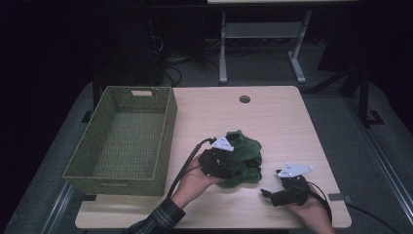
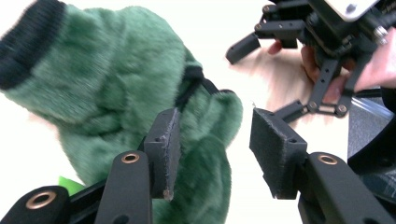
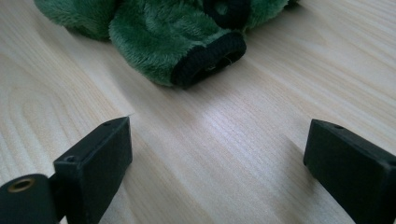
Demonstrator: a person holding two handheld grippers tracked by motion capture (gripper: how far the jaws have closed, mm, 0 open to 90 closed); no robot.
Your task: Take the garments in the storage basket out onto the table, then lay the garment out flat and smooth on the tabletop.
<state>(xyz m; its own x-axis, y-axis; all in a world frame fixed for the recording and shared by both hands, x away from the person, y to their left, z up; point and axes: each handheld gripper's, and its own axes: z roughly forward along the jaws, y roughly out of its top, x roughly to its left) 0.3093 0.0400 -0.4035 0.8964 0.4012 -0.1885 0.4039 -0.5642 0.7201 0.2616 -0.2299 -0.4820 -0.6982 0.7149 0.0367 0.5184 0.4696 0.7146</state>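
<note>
— Where do we have the green plush garment (image 1: 243,155)?

— At lower centre of the high view, bunched on the pale wood table (image 1: 282,122), just right of the woven green basket (image 1: 122,141). It is fleecy and soft, with black ribbed knit cuffs; one cuff (image 3: 210,58) opens toward us at upper centre of the right gripper view.

— Which of our hands is nearer?

— The left. In the high view our left gripper (image 1: 221,163) lies against the heap's left edge. In its own view the plush fills the upper left and runs down behind the left finger (image 2: 163,147), while the right finger (image 2: 275,156) stands over bare table. The fingers are parted, and we see no pad pressing the fabric, so we call them released, with the garment to the left of the gap rather than squarely in it.

— And the right gripper (image 1: 285,191)?

— Near the heap but apart from it, at lower right of the high view. Its fingers (image 3: 93,158) are spread wide, holding nothing, low over the table grain, with the cuff straight ahead.

— The long axis?

— Hard to tell; the heap is crumpled. We judge a fresh grip needs a shift leftward into the plush.
</note>
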